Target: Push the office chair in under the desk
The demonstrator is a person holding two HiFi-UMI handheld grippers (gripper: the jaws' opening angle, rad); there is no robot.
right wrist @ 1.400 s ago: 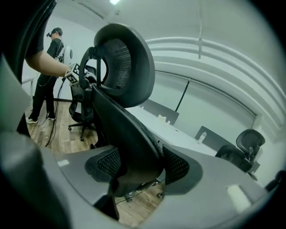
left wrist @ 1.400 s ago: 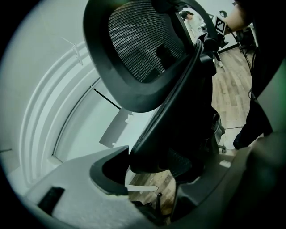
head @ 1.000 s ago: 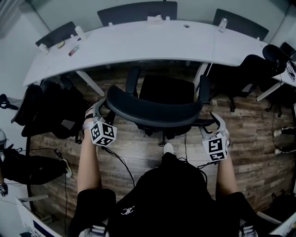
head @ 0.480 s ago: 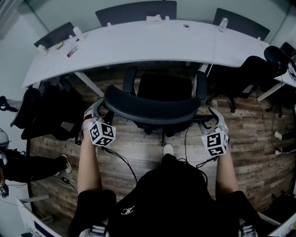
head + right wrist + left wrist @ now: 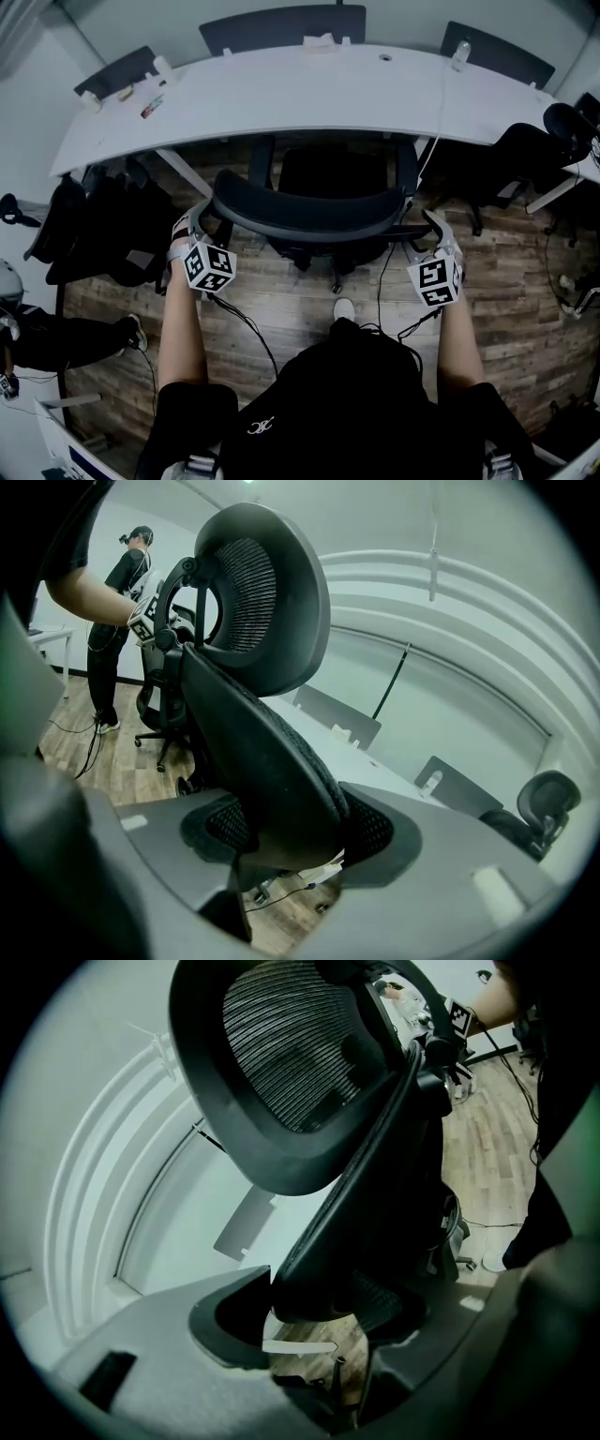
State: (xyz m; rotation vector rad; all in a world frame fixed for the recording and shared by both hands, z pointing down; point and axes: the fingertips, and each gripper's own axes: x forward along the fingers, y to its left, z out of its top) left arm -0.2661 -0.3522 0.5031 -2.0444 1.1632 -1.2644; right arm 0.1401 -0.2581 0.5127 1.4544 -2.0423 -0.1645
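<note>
In the head view, chair: The office chair (image 5: 328, 202) stands at the white surface (image 5: 281, 94). Its seat is partly under the edge. Its back still sticks out toward the person.
In the head view, grippers: The left hand-held gripper (image 5: 199, 217) is at the left end of the chair back. The right hand-held gripper (image 5: 433, 230) is at the right end.
In the head view, room: The chair sits between 2 slanted legs (image 5: 183, 171) (image 5: 427, 155), with a little room on each side. A dark chair (image 5: 506, 159) is near on the right. Dark bags (image 5: 103, 225) are near on the left.
In the left gripper view: The left jaws pinch the rim of the chair back (image 5: 309, 1063). The rim fills the space between them.
In the right gripper view: The right jaws pinch the other rim (image 5: 272, 761) the same way. The surface (image 5: 375, 771) shows just past it.
How to do it well: I think both sides should push the same, so the chair rolls straight and does not swing into a leg. Go slow. Stop when the back is close to the edge of the surface.
</note>
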